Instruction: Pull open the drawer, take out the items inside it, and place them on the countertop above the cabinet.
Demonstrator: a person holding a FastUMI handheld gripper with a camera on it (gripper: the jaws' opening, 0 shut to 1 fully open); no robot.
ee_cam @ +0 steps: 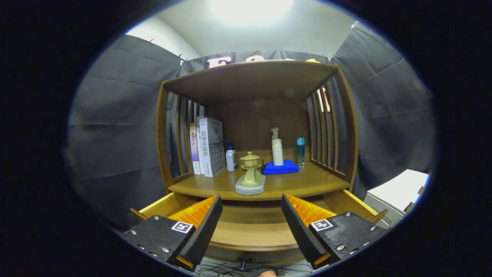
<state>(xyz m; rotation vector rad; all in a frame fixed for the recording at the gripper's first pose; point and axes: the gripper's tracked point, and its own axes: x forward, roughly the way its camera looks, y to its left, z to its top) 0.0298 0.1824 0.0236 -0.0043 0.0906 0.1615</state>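
The drawer [253, 227] stands pulled out below the countertop [307, 182] of a wooden cabinet [253, 80], and the part of its wooden floor that shows between the fingers is bare; whether anything lies in the corners behind the fingers cannot be told. The gripper [251, 207] hangs in front of the open drawer with its fingers spread wide apart, gripping nothing, one finger over the drawer's left part and the other over its right part. On the countertop, starting at the left against the slatted side wall, a few books [207, 148] stand upright, touching one another. Just beside them stands a small white bottle with a blue cap [231, 157]. Next, near the front edge and roughly midway between the fingers, a pale green ornament sits on a grey stone-like base [250, 184], and just behind it is a small lidded cup on a saucer [250, 161] of the same pale colour. To the right of the cup a folded blue cloth [280, 167] lies flat, and a white pump bottle [276, 148] stands upright on it or right at its back edge. Further right, close to the slatted right wall, stands a slim blue bottle [300, 151]. Beyond the cabinet to the right, a white box-like surface [399, 188] shows.
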